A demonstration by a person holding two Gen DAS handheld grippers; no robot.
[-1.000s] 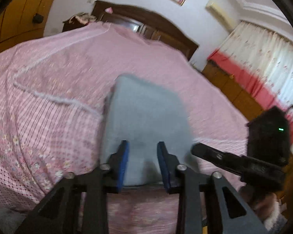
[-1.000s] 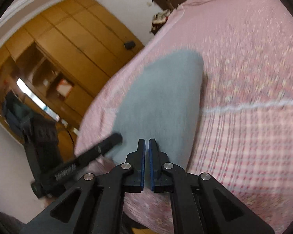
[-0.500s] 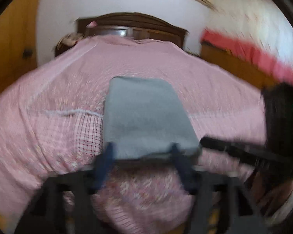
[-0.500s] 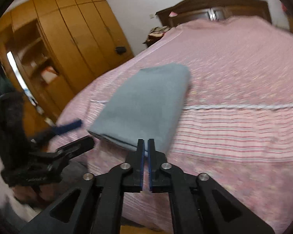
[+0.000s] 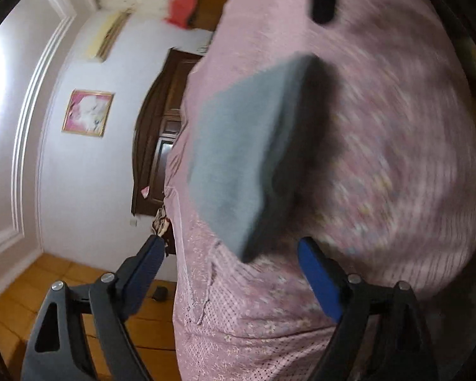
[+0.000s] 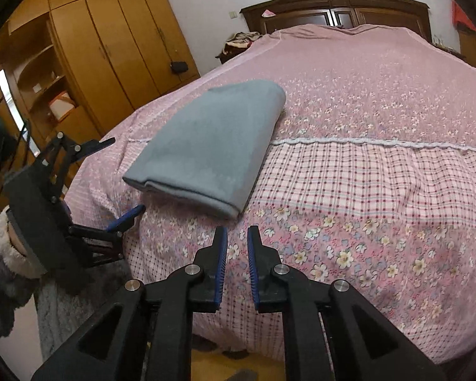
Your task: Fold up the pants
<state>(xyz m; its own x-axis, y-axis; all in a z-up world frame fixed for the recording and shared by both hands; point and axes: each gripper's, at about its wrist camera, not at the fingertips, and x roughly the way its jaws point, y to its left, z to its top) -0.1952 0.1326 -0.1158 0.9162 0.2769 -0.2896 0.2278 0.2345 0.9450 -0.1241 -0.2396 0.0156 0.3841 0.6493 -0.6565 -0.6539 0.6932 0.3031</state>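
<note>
pants [image 6: 206, 146] were seen folded flat on the bedspread [image 6: 365, 190]; left gripper [image 5: 228, 263] gaped wide, right gripper [image 6: 237, 238] slightly parted, both empty; clean withdrawal was advised.

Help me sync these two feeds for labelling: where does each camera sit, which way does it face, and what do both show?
Left wrist: on the left gripper, rolled sideways and blurred, facing the folded grey pants on the pink bedspread; its wide-open blue-padded fingers show.
Right wrist: on the right gripper, level, facing the headboard; its slightly parted fingers and the left gripper show.
Shared: pants, bedspread, headboard.
</note>
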